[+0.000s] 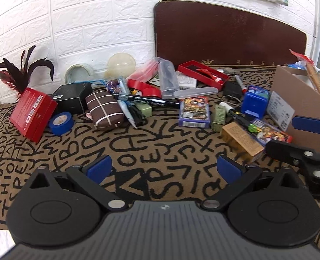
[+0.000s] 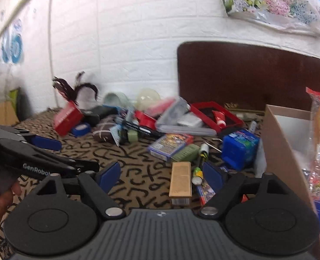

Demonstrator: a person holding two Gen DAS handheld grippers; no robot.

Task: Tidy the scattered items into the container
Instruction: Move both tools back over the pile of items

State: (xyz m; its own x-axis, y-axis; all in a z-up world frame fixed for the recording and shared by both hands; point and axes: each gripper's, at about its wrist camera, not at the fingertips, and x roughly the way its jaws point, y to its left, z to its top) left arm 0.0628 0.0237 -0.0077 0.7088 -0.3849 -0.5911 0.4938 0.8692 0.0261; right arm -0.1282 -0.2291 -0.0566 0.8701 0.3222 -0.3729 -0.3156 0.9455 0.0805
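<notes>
Left gripper [image 1: 164,169]: my jaws wide, nothing between, over bare cloth [image 1: 138,143].
Right gripper [image 2: 161,172]: my jaws wide, nothing gripped; tan box [image 2: 180,177] lies between the pads, untouched.
Items: scattered mid-frame.
Carton [image 2: 283,151]: right edge.

**Black tongs, blue pads**

Both the left tongs [image 1: 163,169] and the right tongs [image 2: 160,172] are matte black, with blue rectangular pads [image 1: 99,168], silver pivot screws, round side discs and a ribbed grey body. White "GenRobot" lettering marks one arm.
</notes>
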